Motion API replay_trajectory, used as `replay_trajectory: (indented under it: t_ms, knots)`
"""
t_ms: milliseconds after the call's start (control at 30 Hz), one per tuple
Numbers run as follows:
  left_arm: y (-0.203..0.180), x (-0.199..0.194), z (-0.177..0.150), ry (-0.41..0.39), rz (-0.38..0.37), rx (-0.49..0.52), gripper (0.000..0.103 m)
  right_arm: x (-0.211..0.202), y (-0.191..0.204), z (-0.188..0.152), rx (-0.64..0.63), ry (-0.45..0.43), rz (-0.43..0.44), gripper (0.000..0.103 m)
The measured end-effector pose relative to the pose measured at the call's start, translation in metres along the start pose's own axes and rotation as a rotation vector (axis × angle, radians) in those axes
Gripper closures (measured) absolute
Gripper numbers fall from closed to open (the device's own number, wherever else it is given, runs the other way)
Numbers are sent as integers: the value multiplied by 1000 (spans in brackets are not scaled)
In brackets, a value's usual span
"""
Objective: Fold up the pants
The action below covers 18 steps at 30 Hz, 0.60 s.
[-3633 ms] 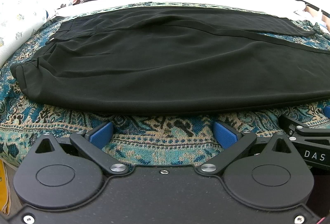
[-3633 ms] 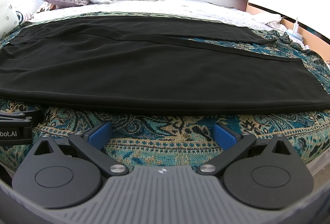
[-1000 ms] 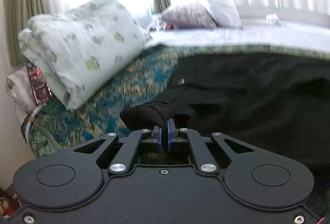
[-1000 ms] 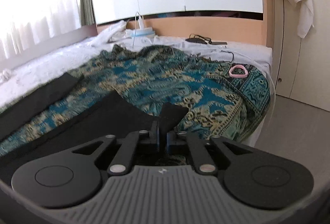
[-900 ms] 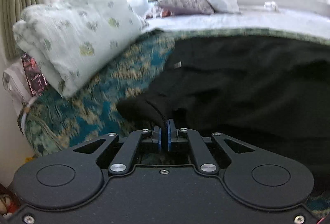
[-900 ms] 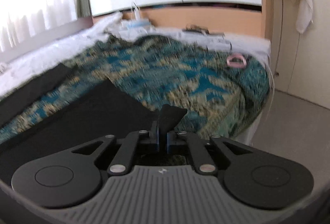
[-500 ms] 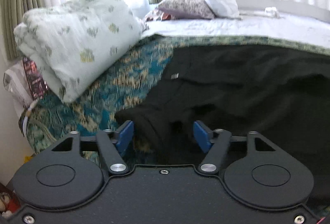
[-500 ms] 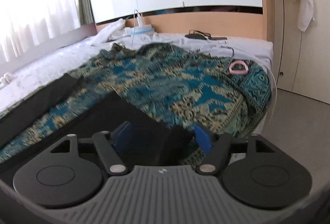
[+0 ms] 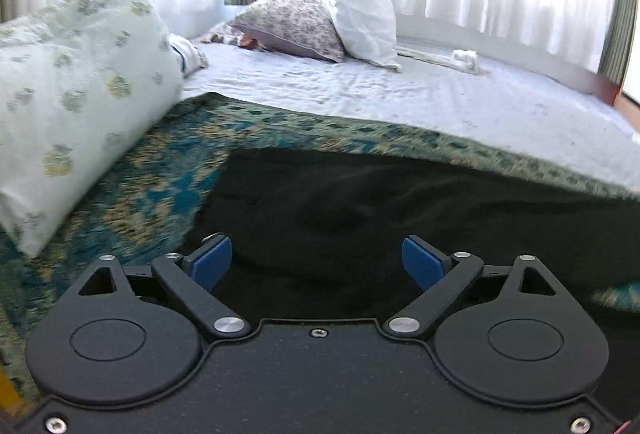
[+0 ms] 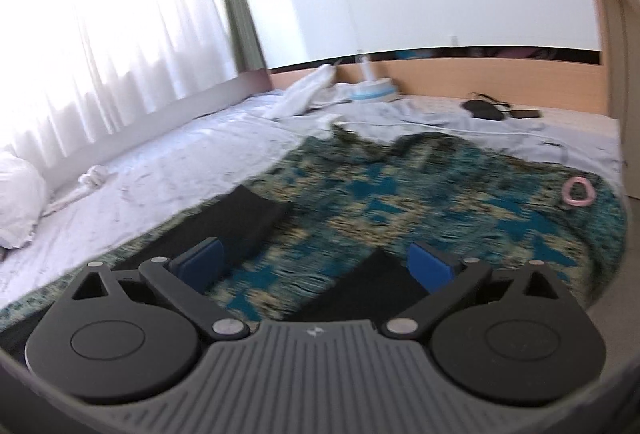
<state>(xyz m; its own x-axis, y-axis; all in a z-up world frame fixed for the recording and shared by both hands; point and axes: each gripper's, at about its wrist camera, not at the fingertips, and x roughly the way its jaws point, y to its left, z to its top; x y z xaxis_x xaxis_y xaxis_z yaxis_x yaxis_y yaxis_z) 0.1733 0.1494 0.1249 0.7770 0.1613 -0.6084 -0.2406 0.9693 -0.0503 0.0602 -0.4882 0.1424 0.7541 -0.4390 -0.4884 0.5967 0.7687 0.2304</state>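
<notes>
Pants (image 9: 360, 210) flat on patterned blanket (image 9: 160, 170); L tool (image 9: 316, 260) & R tool (image 10: 316, 262) both spread, gripping nothing.

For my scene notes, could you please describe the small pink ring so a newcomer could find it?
Start at the teal patterned woven blanket covering the bed. Near its far right edge lies the small pink ring, alone there, the only pink item.

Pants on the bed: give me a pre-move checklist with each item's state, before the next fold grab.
1. Left gripper open: ok.
2. Right gripper open: ok.
3. Black pants lying on the patterned throw: ok.
4. Both leg ends in the right wrist view: ok.
5. Legs stacked on each other: not ok, throw shows between them.
6. Pink ring clear of pants: ok.
</notes>
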Motion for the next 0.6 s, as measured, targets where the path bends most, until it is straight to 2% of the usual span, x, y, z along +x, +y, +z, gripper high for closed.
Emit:
replay_trajectory:
  t_ms: [200,333,467,600]
  knots:
    - [-11,54,35,84,-21,-110,8,37,49,16,-7,43,30,0]
    - [-14,102,53,139,21,-189,8,69,81,21,2,85,42,0]
    - [-19,142,61,129,113,-263,7,99,110,17,0,113,59,0]
    - [-24,180,72,154,113,-317,5,127,138,11,-20,131,61,0]
